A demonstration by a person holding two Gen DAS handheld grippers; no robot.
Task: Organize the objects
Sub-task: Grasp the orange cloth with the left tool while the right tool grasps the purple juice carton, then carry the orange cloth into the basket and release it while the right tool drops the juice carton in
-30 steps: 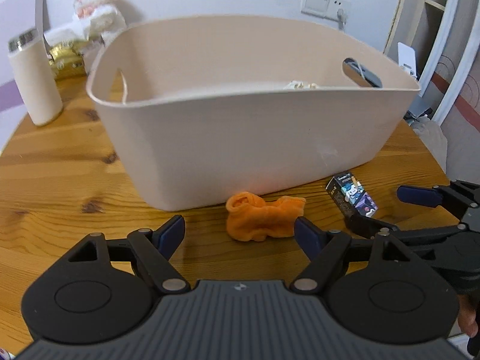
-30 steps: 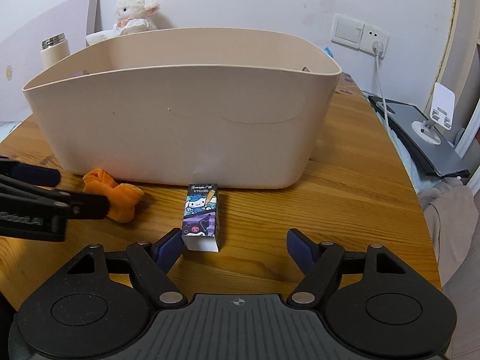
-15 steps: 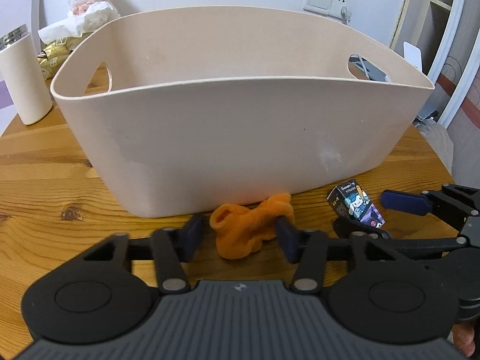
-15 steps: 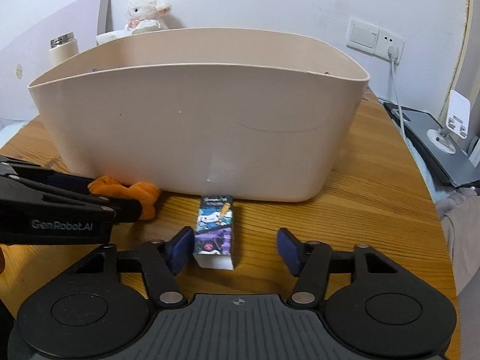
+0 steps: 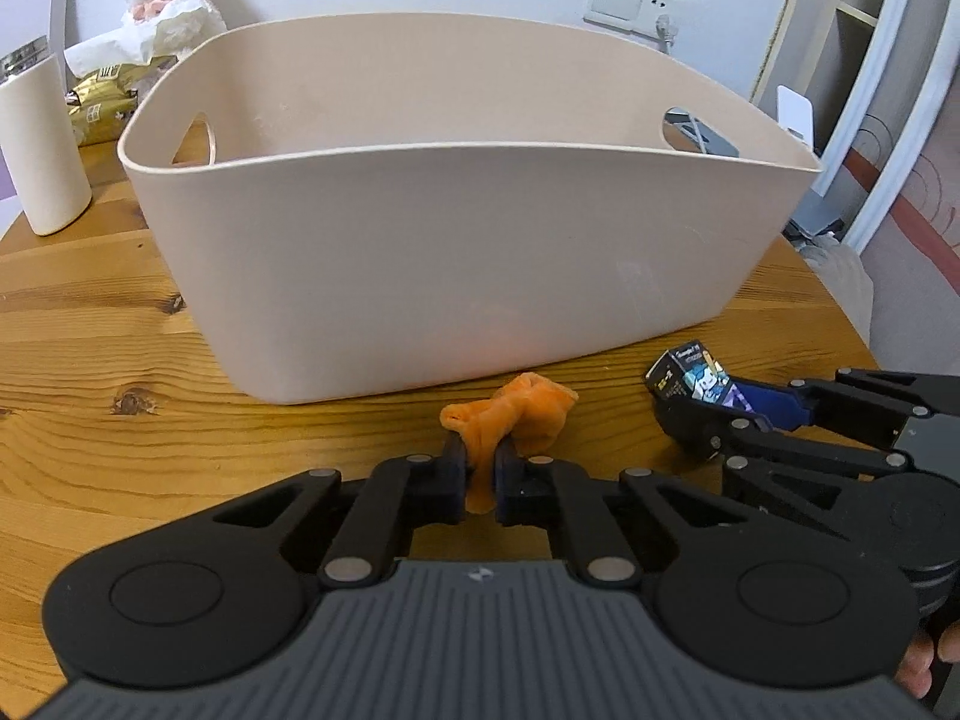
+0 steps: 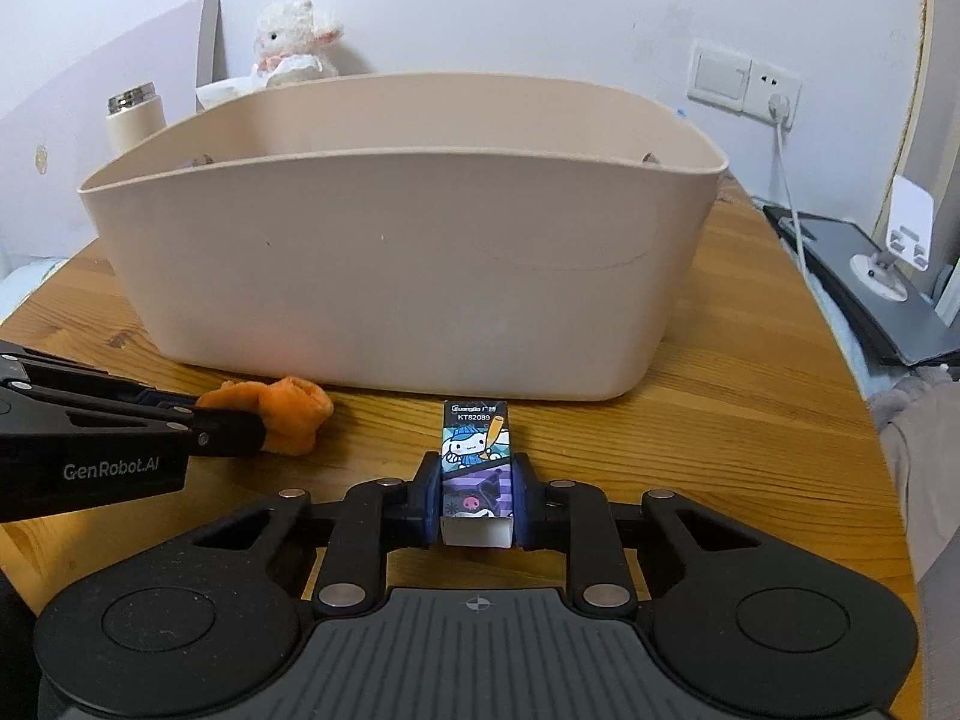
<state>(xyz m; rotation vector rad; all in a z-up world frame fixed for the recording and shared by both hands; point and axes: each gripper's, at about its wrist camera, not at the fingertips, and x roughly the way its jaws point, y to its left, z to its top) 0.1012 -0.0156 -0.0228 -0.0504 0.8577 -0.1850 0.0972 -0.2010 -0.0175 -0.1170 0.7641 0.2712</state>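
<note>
1. Left gripper (image 5: 480, 477): jaws pinched on crumpled orange cloth (image 5: 516, 411), lying on wooden tabletop (image 5: 90, 360) beside beige plastic basket (image 5: 456, 240).
2. Right gripper (image 6: 477, 495): jaws clamped on small cartoon-printed box (image 6: 477, 456), just before basket's front wall.

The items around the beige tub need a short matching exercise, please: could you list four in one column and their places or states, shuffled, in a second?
Things:
1. orange cloth
2. cartoon box
3. cream bottle
4. plush lamb

Places:
A. behind the beige tub, by the wall
B. pinched in the left gripper
C. standing left of the tub
D. clamped in the right gripper

Pairs: 1-B, 2-D, 3-C, 4-A
</note>
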